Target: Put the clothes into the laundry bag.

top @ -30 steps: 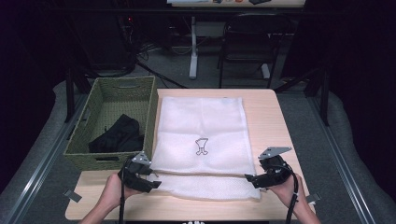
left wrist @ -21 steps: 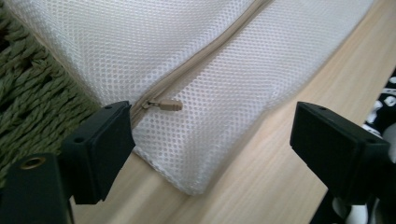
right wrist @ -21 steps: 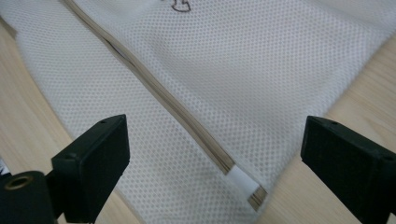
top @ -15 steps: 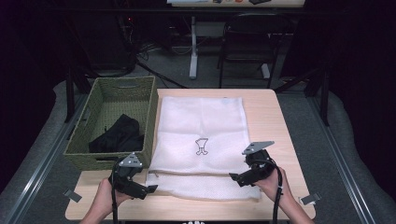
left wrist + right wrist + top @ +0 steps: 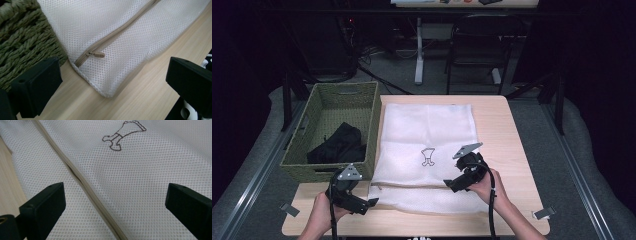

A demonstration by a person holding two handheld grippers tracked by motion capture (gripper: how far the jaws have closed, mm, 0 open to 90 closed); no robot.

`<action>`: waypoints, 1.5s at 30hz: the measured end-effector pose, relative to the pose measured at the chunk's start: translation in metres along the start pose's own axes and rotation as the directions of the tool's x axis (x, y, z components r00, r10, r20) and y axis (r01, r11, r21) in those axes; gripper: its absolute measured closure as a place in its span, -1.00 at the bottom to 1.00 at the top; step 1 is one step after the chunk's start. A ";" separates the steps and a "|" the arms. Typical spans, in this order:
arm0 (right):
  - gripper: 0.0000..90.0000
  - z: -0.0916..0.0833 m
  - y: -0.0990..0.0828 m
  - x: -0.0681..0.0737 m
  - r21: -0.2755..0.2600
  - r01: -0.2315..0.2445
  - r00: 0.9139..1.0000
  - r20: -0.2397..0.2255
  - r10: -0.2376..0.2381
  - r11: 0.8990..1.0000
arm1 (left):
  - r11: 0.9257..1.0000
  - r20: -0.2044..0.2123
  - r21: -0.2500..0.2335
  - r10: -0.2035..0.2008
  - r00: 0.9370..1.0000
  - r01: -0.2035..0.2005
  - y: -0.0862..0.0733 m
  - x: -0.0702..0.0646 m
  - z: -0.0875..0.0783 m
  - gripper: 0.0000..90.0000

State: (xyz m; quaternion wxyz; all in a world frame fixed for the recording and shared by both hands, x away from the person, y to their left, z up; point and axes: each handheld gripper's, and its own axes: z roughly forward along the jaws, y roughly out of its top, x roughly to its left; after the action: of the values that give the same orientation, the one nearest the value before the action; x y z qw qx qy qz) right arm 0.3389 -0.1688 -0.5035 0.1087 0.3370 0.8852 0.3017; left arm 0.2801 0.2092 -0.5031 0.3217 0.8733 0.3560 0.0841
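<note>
The left tongs (image 5: 371,202) hang wide open with nothing between the jaws, which have just been opening. Just ahead of them lies the near left corner of the mesh bag (image 5: 110,50), flat on the surface (image 5: 140,100). The zip pull (image 5: 96,54) sits between and beyond the two jaws, nearer the left one, at the end of the tan zipper (image 5: 120,28) that runs away up and to the right across the mesh. Neither jaw touches the bag. Beyond the left jaw is the woven wall of the basket (image 5: 22,42), just beside the bag's edge; seen from above, the basket (image 5: 302,155) holds a dark cloth (image 5: 339,145) and stands to the far side of the left tongs.

The right tongs (image 5: 448,184) are also spread wide and hold nothing; their jaws have just been opening too. They hover over the bag (image 5: 427,145), well in from its right edge. Between their jaws the zipper (image 5: 85,187) crosses slantwise, with a small dark gap in it near the left jaw. Beyond them, nearer the right jaw, is the printed outline figure (image 5: 123,135) on the mesh. Bare surface shows past the left jaw.
</note>
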 end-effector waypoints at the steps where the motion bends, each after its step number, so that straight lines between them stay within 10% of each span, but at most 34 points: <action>1: -0.93 0.002 0.001 0.000 0.003 0.003 1.000 0.000 -0.003 1.000 | 1.000 0.003 -0.009 -0.007 1.000 0.007 0.000 0.000 -0.001 -1.00; 6: -0.91 0.012 0.007 -0.001 0.019 0.026 1.000 0.002 -0.026 0.999 | 1.000 -0.002 -0.018 -0.003 1.000 0.003 -0.004 -0.002 -0.003 -1.00; 10: -0.83 0.021 0.015 0.001 0.025 0.050 0.999 -0.007 -0.050 0.998 | 0.997 -0.091 -0.048 0.053 0.994 -0.057 -0.005 0.001 -0.005 -1.00; 23: -0.35 0.062 0.026 0.004 0.063 0.102 0.993 -0.071 -0.098 0.993 | 0.998 -0.060 -0.058 0.033 0.998 -0.037 -0.005 0.012 -0.001 -1.00; 30: -0.22 0.083 0.015 0.019 0.135 0.188 0.979 -0.103 -0.175 0.973 | 0.998 -0.044 -0.042 0.041 0.998 -0.043 -0.004 0.011 0.002 -1.00; 38: 0.01 0.084 0.015 0.014 0.132 0.171 0.982 -0.101 -0.158 0.976 | 0.999 -0.030 -0.034 0.031 0.999 -0.032 -0.005 0.013 0.002 -1.00; 45: 0.58 0.081 0.012 0.009 0.100 0.140 0.987 -0.087 -0.131 0.985 | 0.998 -0.019 -0.050 0.023 1.000 -0.024 -0.006 0.016 0.001 -1.00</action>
State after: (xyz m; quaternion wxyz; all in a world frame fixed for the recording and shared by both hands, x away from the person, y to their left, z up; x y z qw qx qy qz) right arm 0.3712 -0.1184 -0.5607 0.0754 0.2688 0.9245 0.2595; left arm 0.2884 0.2226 -0.5088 0.3394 0.8683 0.3463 0.1047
